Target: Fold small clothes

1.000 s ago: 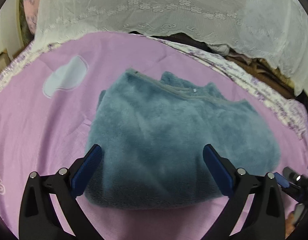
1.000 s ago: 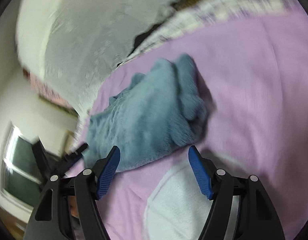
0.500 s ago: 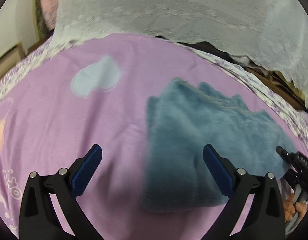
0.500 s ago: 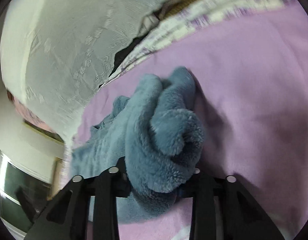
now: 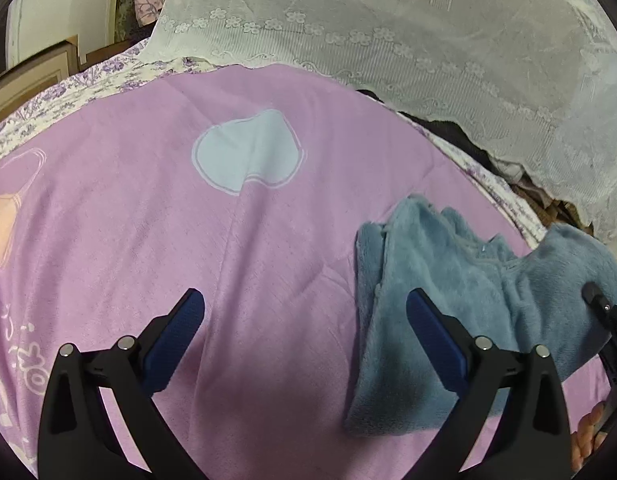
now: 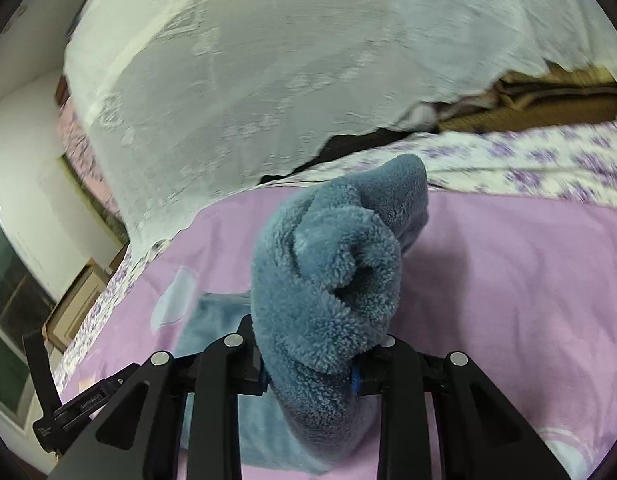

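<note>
The bed (image 5: 108, 240) fills most of both views under a pink sheet, with a lace curtain (image 5: 428, 60) hanging across the back. Next in size is the fleece (image 5: 436, 288), a blue plush garment lying folded at the right of the left wrist view, near the sheet's far edge; one thick bundle of it rises off the sheet in the right wrist view (image 6: 328, 280). The right tongs (image 6: 308, 376) are closed tight on that bundle, with the pads buried in the pile. The left tongs (image 5: 304, 344) stand wide apart with nothing between them, hovering low over bare sheet just left of the fleece and pointing toward the curtain. The chief risk is that the layers slide apart: the fleece is bulky and springy, held at one spot only, so a lift would likely let the lower folds sag or open. The thick wad could also creep out of the pads if the pull is quick. The right tongs tilt upward toward the curtain, carrying the bundle clear of the bed, while the rest of the fleece trails down on the sheet.
</note>
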### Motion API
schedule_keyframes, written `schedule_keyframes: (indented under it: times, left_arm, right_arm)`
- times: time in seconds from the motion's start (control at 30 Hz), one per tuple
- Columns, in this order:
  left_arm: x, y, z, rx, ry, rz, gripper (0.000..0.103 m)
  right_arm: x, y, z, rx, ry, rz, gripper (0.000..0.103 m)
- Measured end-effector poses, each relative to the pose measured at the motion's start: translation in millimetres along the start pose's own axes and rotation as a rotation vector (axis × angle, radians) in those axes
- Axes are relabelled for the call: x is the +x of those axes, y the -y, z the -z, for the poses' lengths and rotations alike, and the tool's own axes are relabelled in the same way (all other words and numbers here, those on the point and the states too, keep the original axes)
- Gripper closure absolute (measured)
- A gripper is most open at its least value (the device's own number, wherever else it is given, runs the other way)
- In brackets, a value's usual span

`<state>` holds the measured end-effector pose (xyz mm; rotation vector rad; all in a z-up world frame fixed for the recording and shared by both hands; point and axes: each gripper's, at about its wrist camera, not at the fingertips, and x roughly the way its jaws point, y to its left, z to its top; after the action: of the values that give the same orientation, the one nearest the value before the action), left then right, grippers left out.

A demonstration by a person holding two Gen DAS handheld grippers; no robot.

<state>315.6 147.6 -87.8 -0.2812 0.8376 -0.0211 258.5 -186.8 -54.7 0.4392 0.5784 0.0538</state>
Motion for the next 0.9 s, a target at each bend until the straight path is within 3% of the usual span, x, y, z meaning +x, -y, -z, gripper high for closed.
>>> schedule_keyframes:
  times: [0.37,0.6,0.83,0.9]
  left_arm:
    - [-4,-28,-12,-0.106,0.001,0.031,0.004]
    - [-1,-41,-14,-0.16,-0.009,0.035,0.004]
    - [2,-41,-15,-0.158,-0.013,0.025,0.004]
    - [3,-40,-15,-0.154,-0.015,0.021,0.004]
  right_arm:
    - [17,-90,18,-0.246,-0.001,0.008,0.075]
    - [33,-136,58,-0.472,-0.015,0.047,0.075]
    - [60,-157,111,-0.734,-0.061,0.156,0.074]
    - [64,-162,129,-0.833,-0.033,0.199,0.068]
